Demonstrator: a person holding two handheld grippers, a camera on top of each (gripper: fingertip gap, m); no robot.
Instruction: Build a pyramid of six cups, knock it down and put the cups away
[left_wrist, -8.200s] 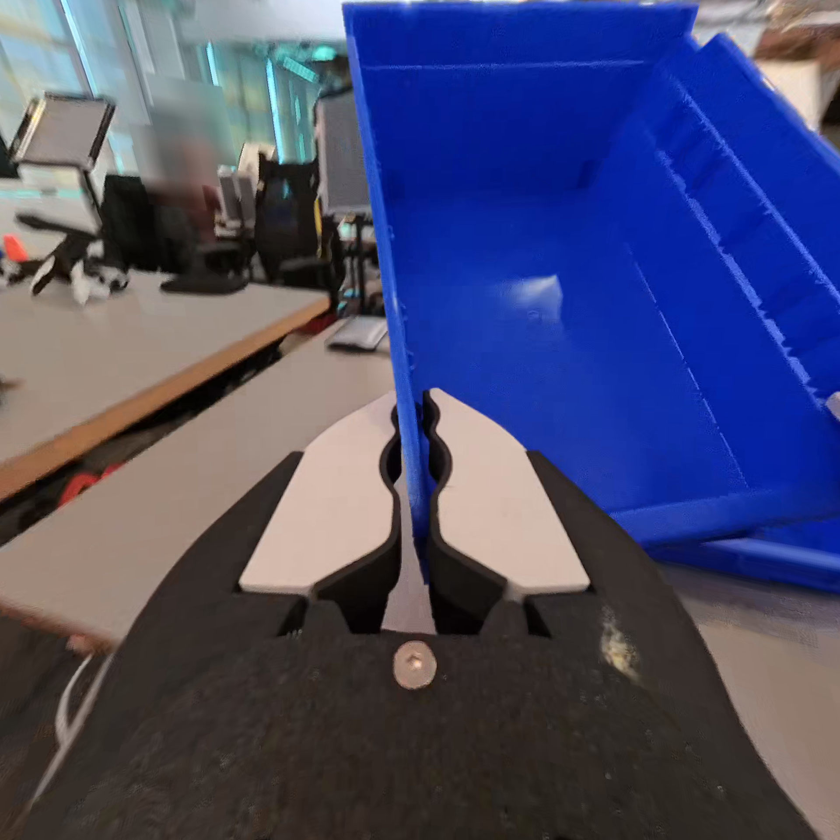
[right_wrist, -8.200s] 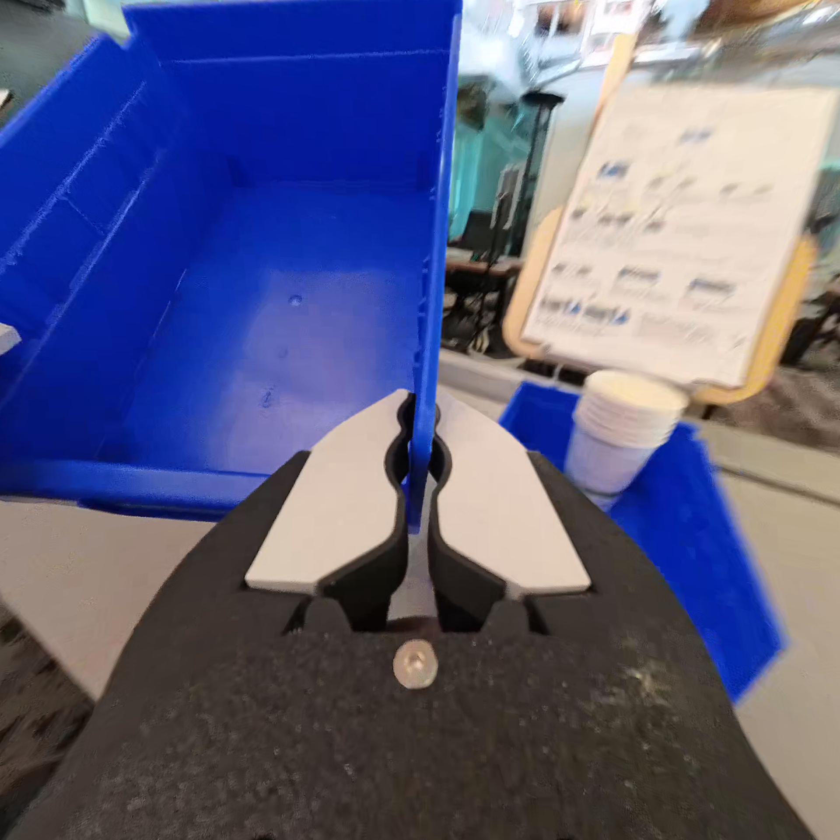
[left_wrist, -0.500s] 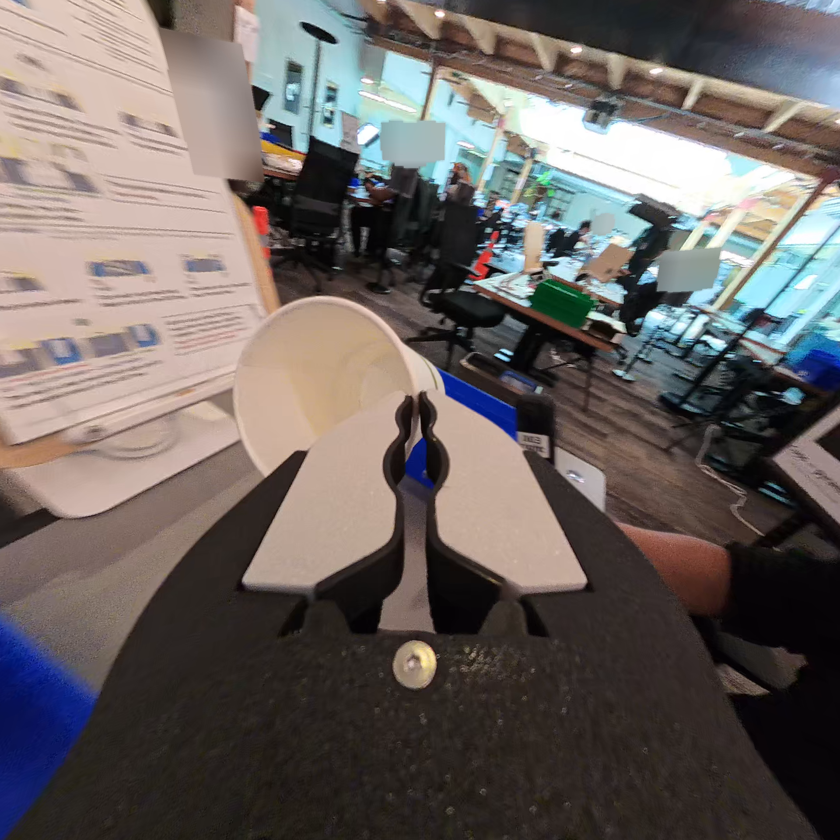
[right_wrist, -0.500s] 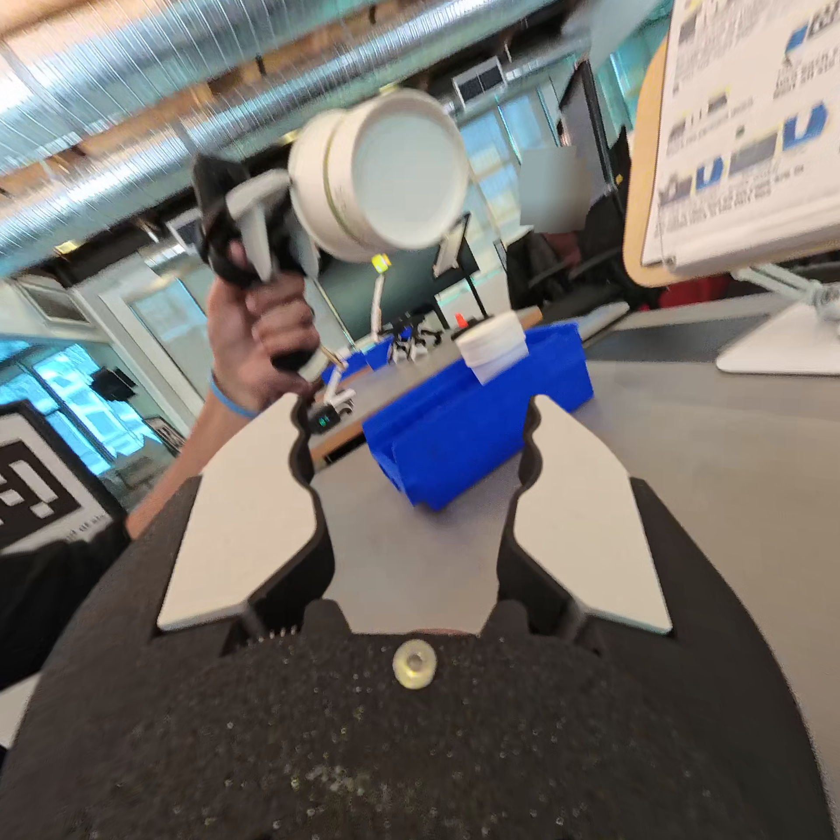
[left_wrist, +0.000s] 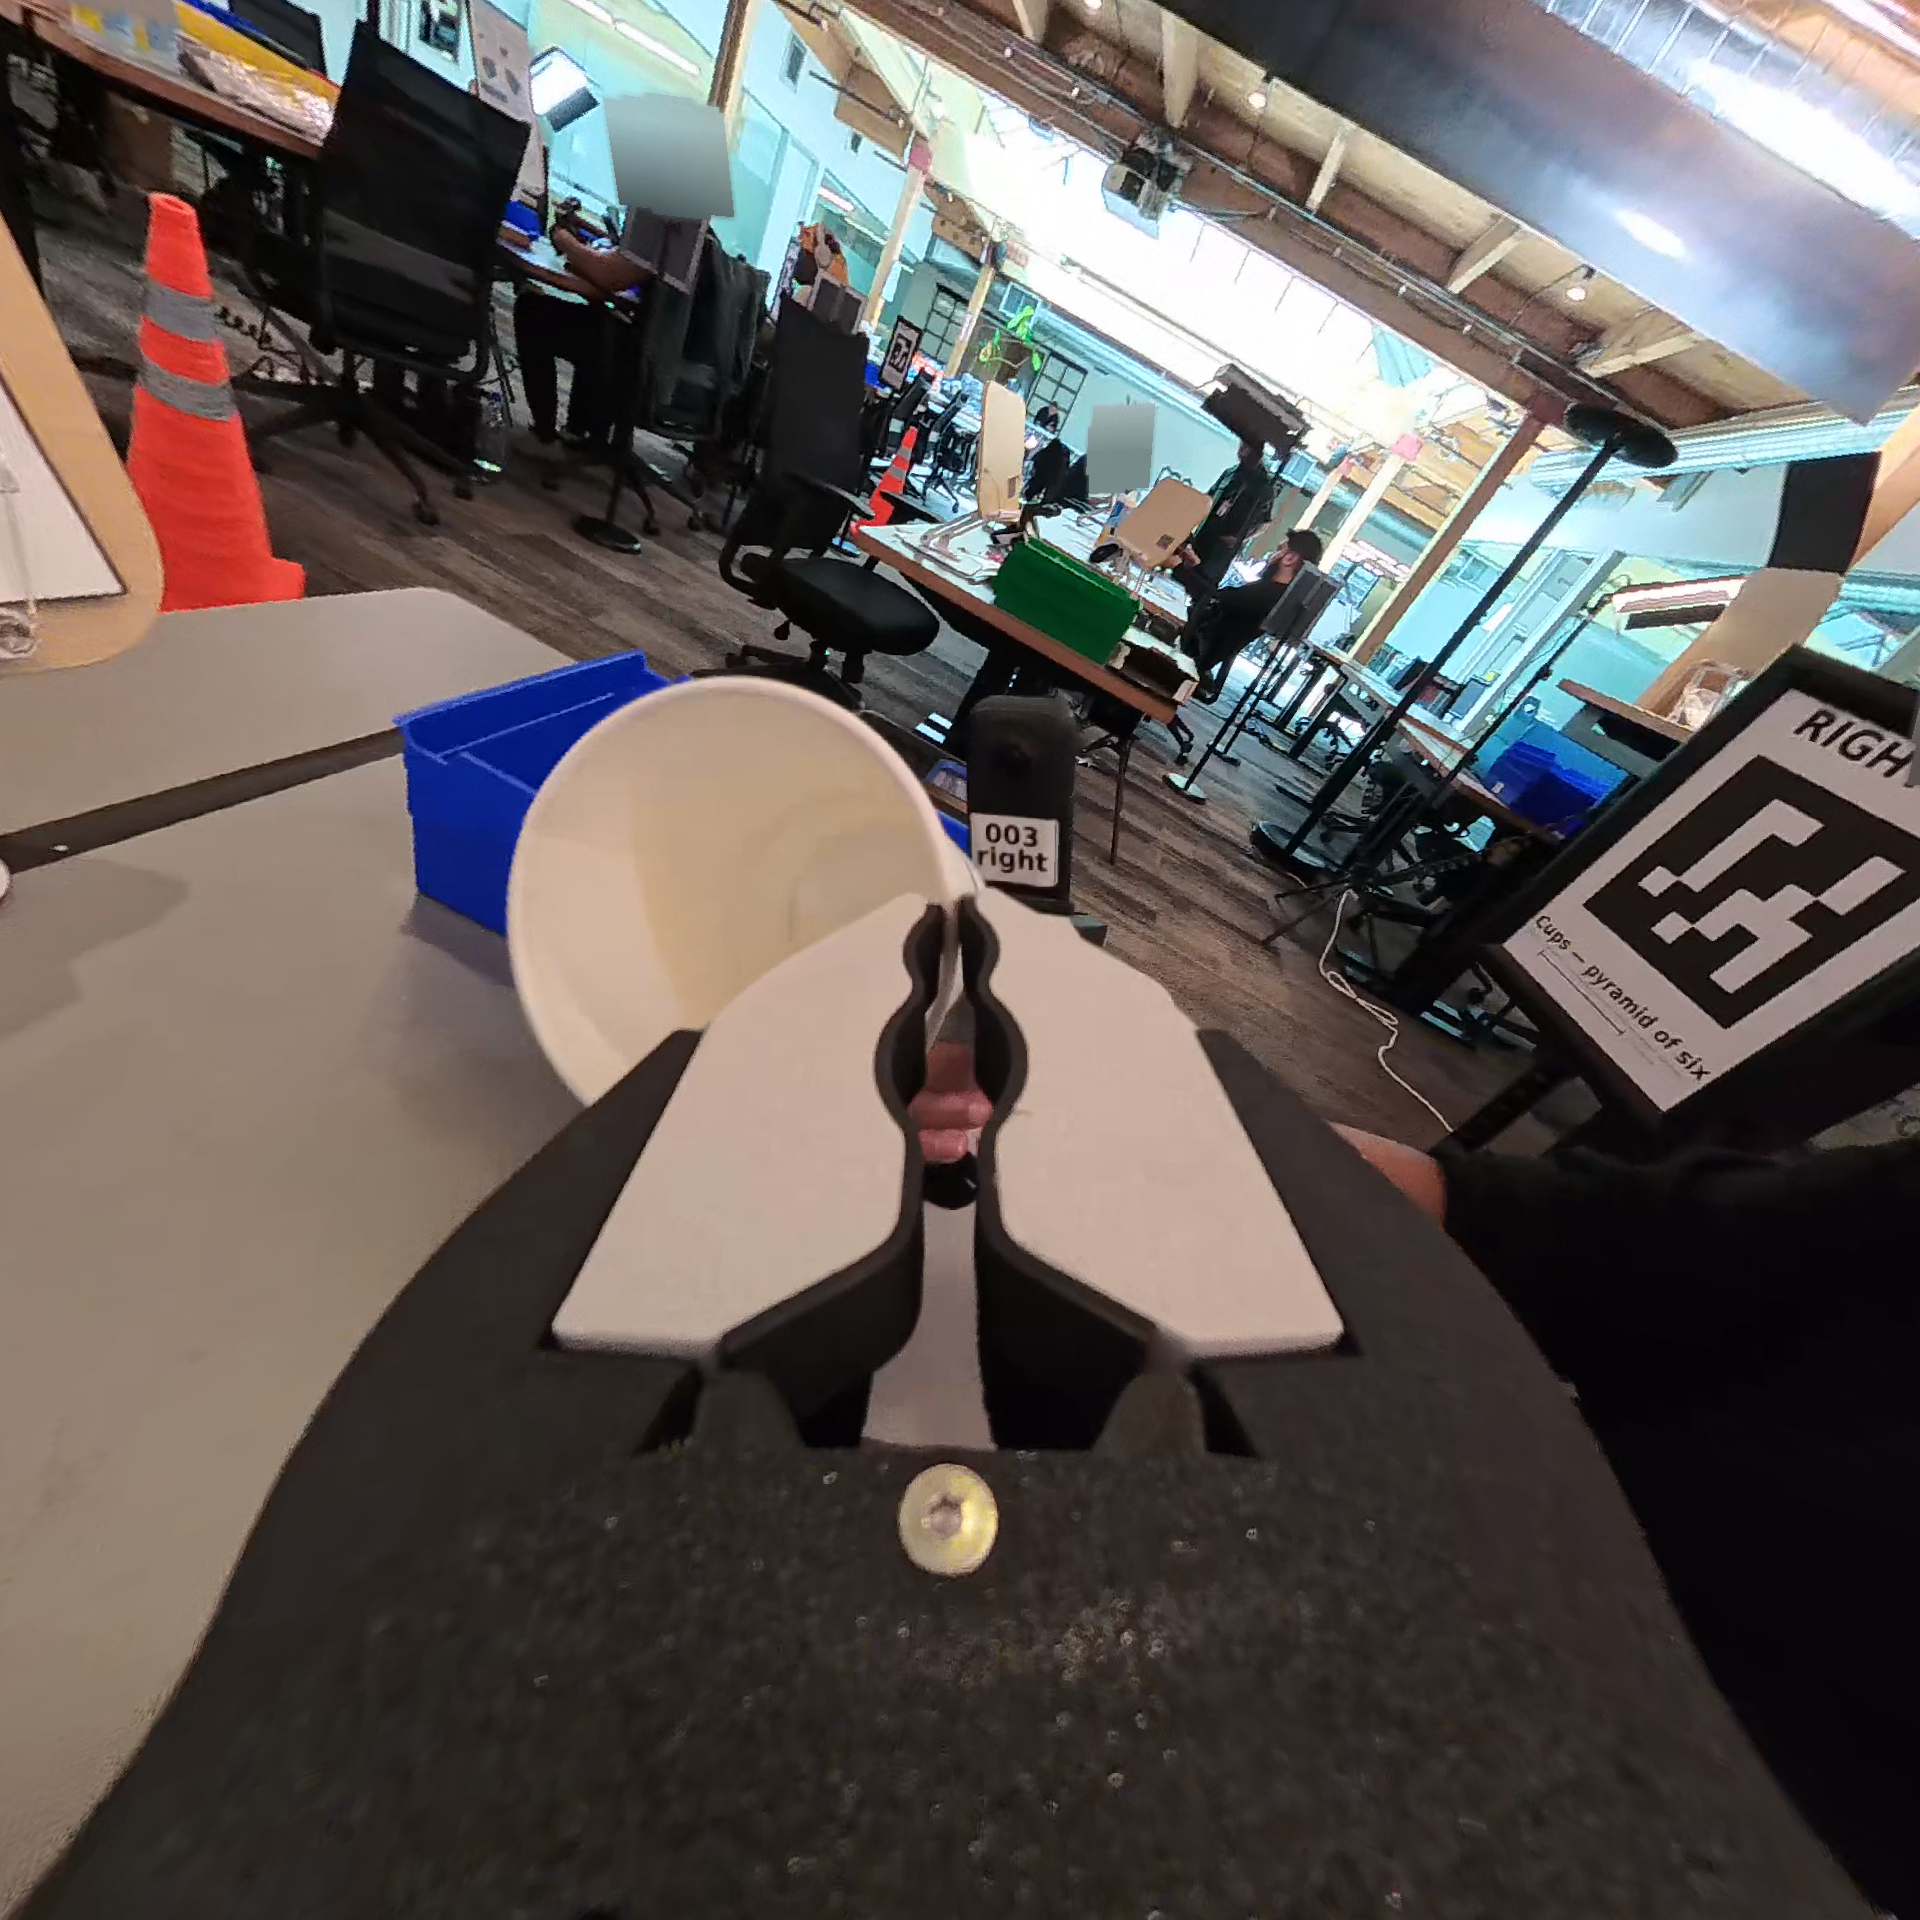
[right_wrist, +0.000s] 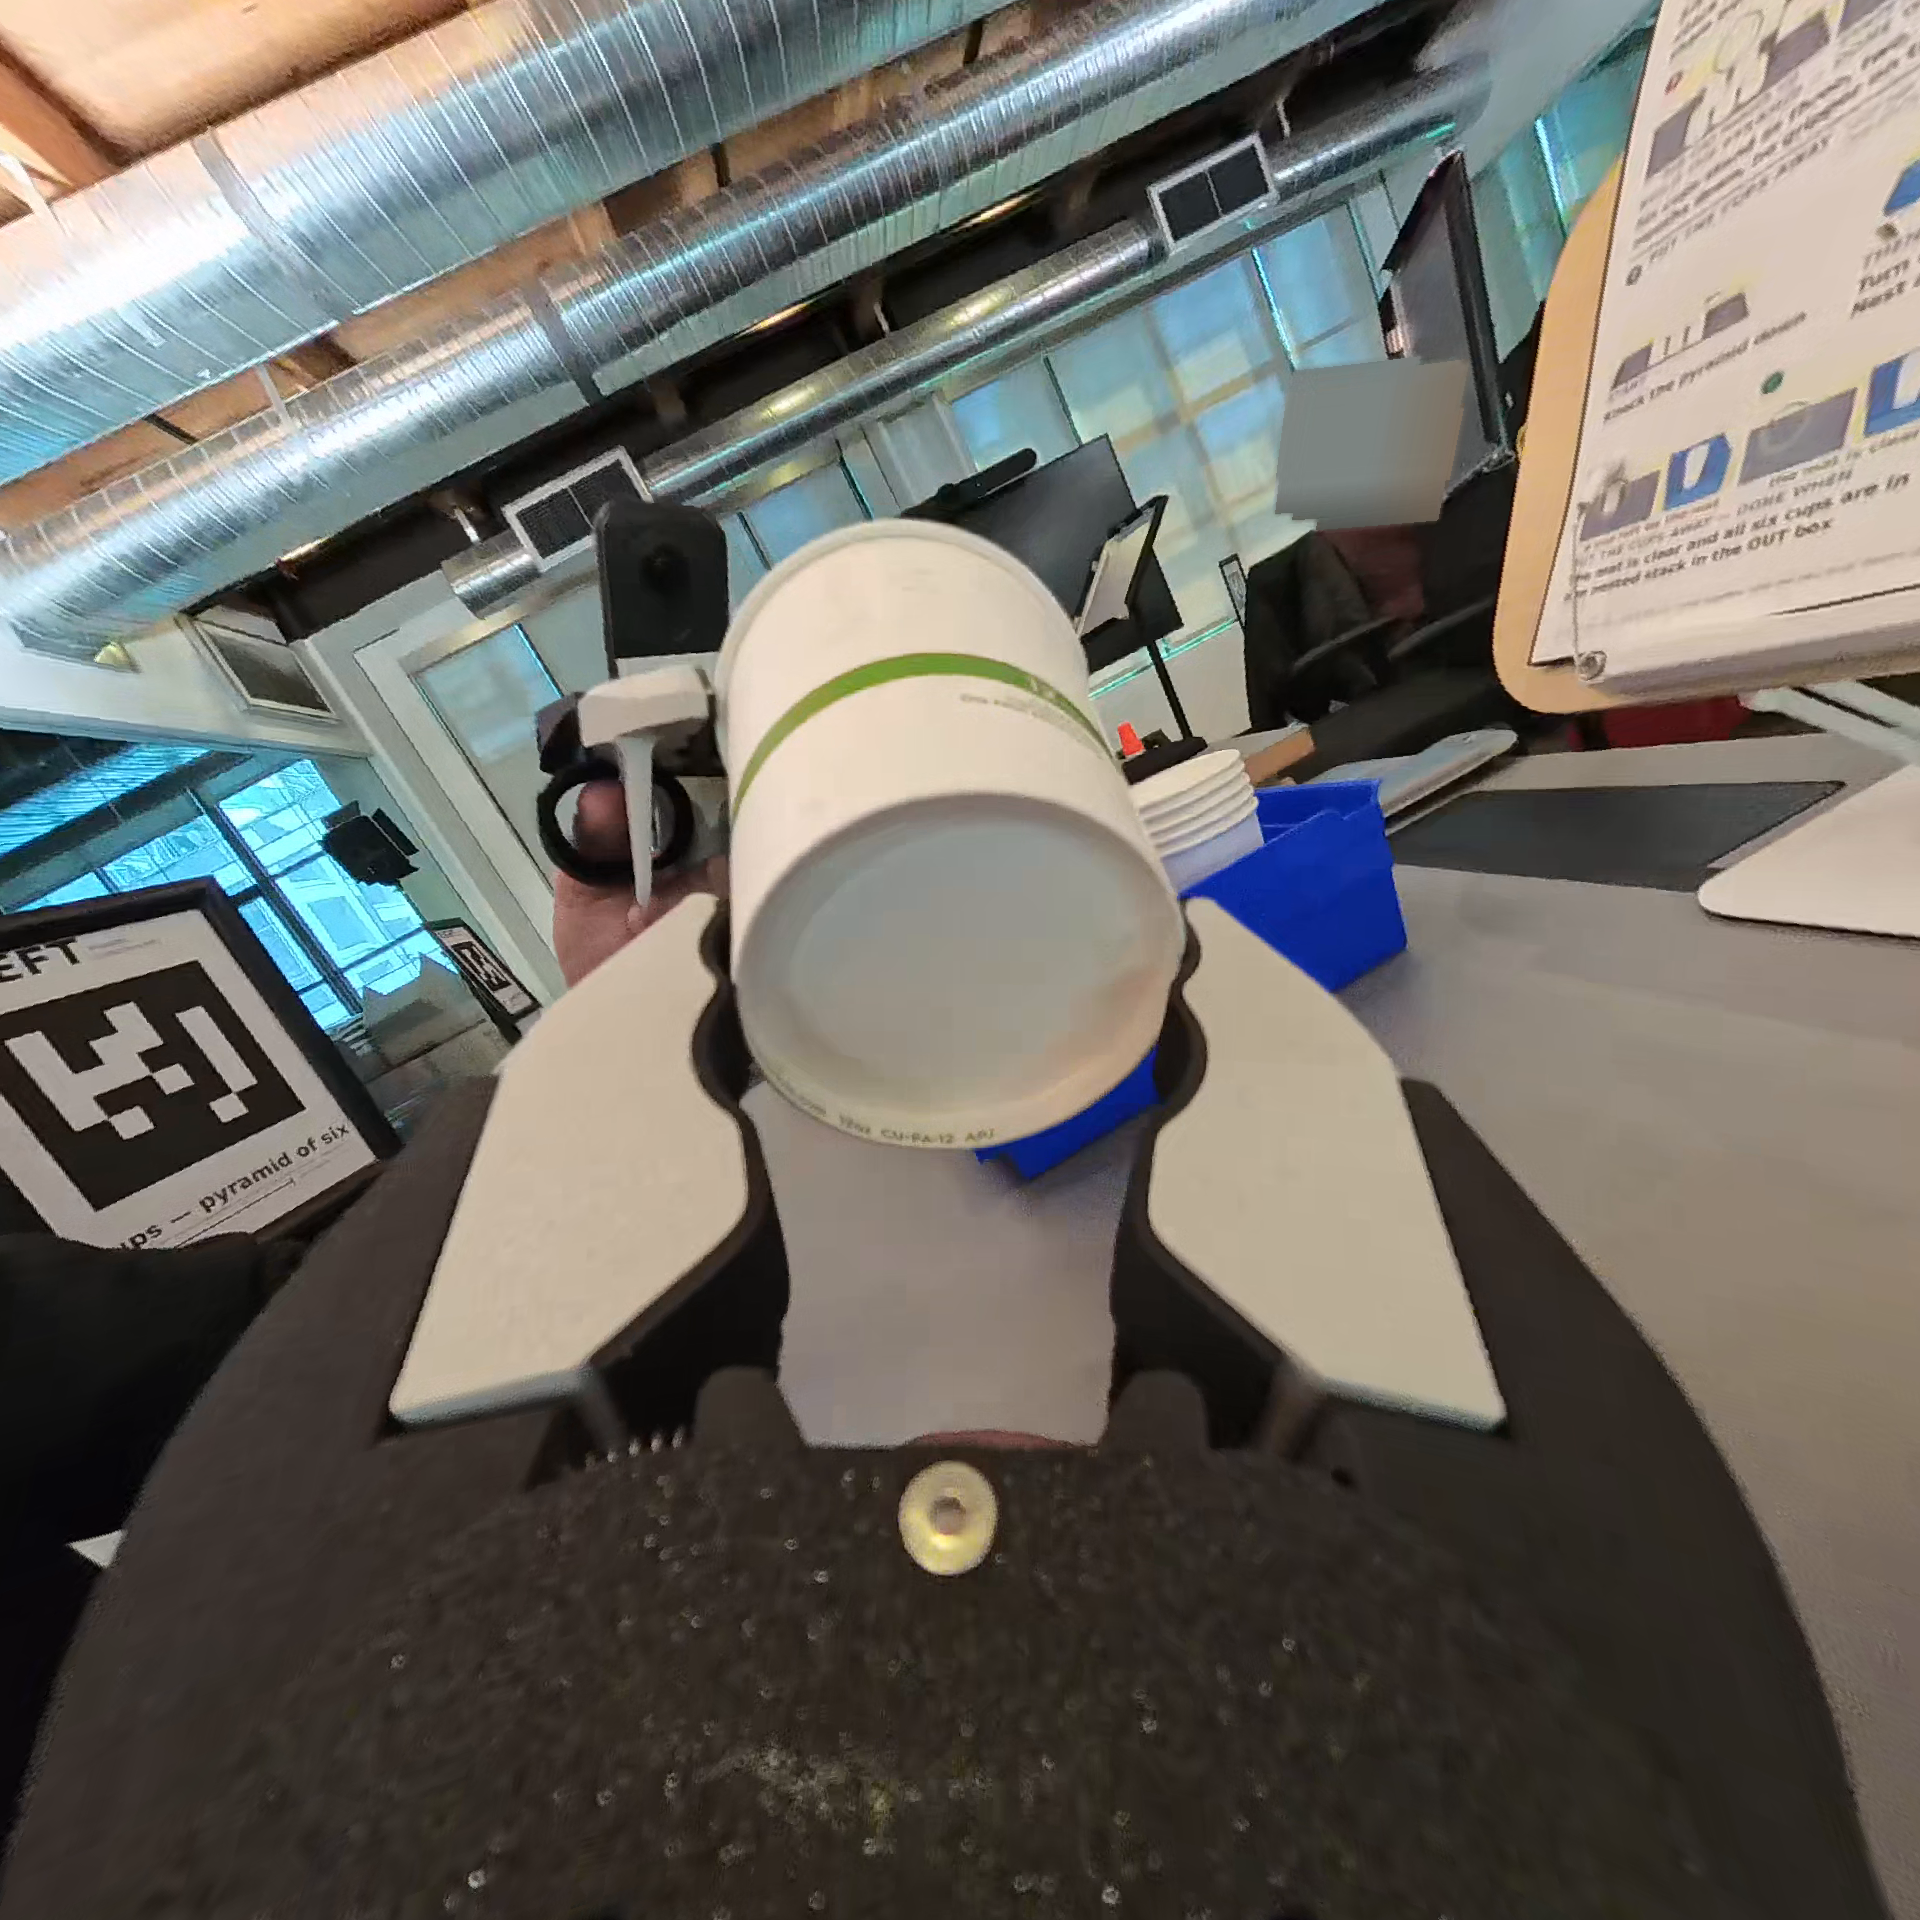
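A white paper cup with a green band (right_wrist: 914, 748) is held on its side above the grey table (right_wrist: 1610, 1091). My left gripper (left_wrist: 951, 920) is shut on the cup's rim (left_wrist: 717, 883), with the cup's open mouth facing its camera. It also shows behind the cup in the right wrist view (right_wrist: 644, 748). My right gripper (right_wrist: 951, 935) is open, and its fingertips (right_wrist: 623, 1039) flank the cup's closed base. I cannot tell whether they touch it. A stack of several white cups (right_wrist: 1195, 810) stands in a small blue bin (right_wrist: 1320, 894) behind.
The blue bin (left_wrist: 488, 769) sits near the table's far edge. An instruction board on a white stand (right_wrist: 1745, 312) is at the right. Black-and-white marker signs (right_wrist: 156, 1081) (left_wrist: 1714, 904) stand at the near side. A person's sleeve (left_wrist: 1662, 1299) is close by. Office chairs and desks lie beyond.
Earlier both grippers were shut on a large blue bin's walls. In the last half second the cup and my open right gripper came together, so its base now sits between the right fingertips.
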